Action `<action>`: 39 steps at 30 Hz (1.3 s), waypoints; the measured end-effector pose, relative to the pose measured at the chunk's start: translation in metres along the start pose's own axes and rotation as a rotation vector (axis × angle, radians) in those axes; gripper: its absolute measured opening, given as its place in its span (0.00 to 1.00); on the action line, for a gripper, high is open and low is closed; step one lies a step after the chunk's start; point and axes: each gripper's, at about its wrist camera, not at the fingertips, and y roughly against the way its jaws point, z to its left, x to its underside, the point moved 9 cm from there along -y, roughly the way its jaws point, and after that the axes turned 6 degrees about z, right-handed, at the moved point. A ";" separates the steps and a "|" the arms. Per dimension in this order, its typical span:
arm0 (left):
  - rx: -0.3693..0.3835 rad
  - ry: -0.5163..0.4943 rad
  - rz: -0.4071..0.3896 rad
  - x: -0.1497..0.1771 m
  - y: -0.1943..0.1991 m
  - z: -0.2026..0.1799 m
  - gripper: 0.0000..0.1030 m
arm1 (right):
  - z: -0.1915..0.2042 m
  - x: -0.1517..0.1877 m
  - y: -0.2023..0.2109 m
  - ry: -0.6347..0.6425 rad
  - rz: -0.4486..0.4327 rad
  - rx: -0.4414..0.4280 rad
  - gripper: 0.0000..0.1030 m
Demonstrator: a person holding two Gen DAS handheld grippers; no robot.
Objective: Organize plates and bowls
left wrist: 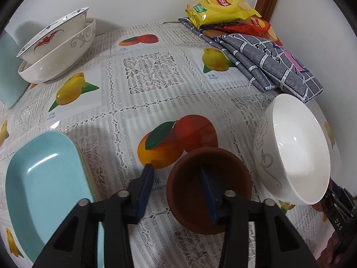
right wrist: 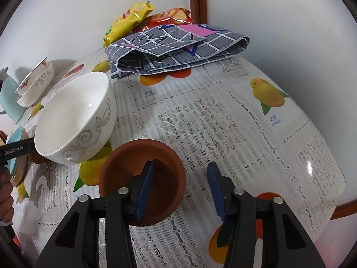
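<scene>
My left gripper (left wrist: 176, 176) is open, with one finger inside a brown clay bowl (left wrist: 189, 192) and the other outside its left wall. My right gripper (right wrist: 180, 176) is open, with its left finger inside another brown clay bowl (right wrist: 125, 169) and its right finger outside. A white bowl with grey scrolls (left wrist: 296, 154) is tilted on its side between the two; it also shows in the right wrist view (right wrist: 73, 120). A light blue rectangular plate (left wrist: 44, 178) lies at the left. Two stacked white bowls (left wrist: 55, 51) sit tilted at the far left.
A folded grey checked cloth (left wrist: 267, 62) and yellow and red snack bags (left wrist: 221, 9) lie at the table's far right corner by the wall. Another light blue dish (left wrist: 9, 71) stands at the far left. The table (right wrist: 245, 134) has a fruit-print lace cover.
</scene>
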 end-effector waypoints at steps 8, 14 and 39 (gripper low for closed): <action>0.055 0.007 -0.005 0.002 0.006 0.004 0.21 | 0.009 0.000 0.001 0.022 0.001 -0.001 0.23; 0.117 0.005 -0.017 0.002 0.013 0.009 0.21 | 0.009 0.000 0.001 0.023 -0.001 -0.002 0.24; 0.028 -0.082 -0.007 -0.002 -0.002 -0.007 0.30 | 0.010 -0.002 0.000 0.036 -0.028 -0.006 0.24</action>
